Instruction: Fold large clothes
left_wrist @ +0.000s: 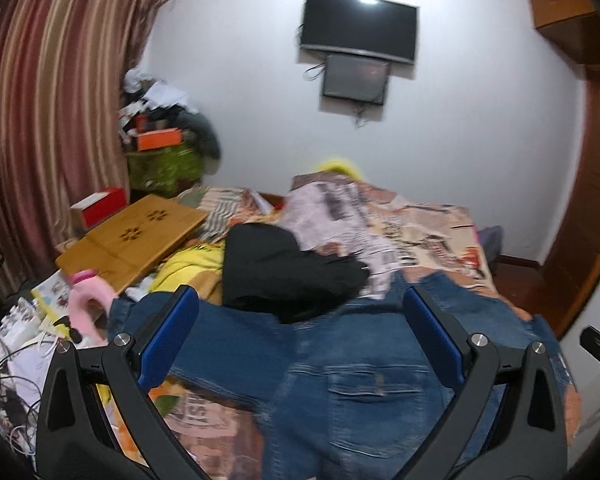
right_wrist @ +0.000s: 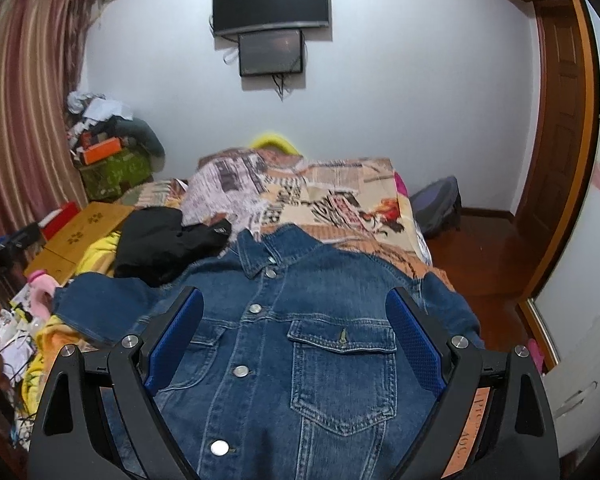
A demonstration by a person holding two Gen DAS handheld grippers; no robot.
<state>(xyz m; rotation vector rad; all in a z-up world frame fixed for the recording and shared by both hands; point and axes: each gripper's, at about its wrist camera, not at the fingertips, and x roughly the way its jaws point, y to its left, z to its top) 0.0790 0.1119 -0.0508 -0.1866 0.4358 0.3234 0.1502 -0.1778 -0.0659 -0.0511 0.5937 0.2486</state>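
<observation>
Readable text: only fragments on the newspaper-print bedsheet [right_wrist: 340,196], big black letters like "MER" near mid-bed, the rest too blurred or warped to read. No brand visible on the denim jacket [right_wrist: 300,340].

Room, left to right in the right wrist view: striped red-tan curtain [right_wrist: 24,100], a cluttered pile with an orange box [right_wrist: 104,148] on a green container, a wooden lap tray [right_wrist: 80,236] on the bed's left side, a pink item [right_wrist: 40,284] by papers and cables, yellow cloth, a black garment [right_wrist: 160,244]. White wall carries a dark TV [right_wrist: 270,2] with a smaller screen [right_wrist: 271,53] just below it. Further right, a bag on the wood floor [right_wrist: 440,208], then a wooden door [right_wrist: 560,120].

Jacket lies spread front-up on the bed, buttoned, collar toward the far wall, hem toward the cameras; long axis runs near to far. One sleeve stretches left toward the pink item, the other droops at the bed's right edge.

Left gripper [left_wrist: 300,312]: jaws spread wide, nothing between them, above the jacket's left part near a chest pocket. Right gripper [right_wrist: 296,308]: jaws wide, empty, above the jacket's chest; contact with cloth cannot be told.
</observation>
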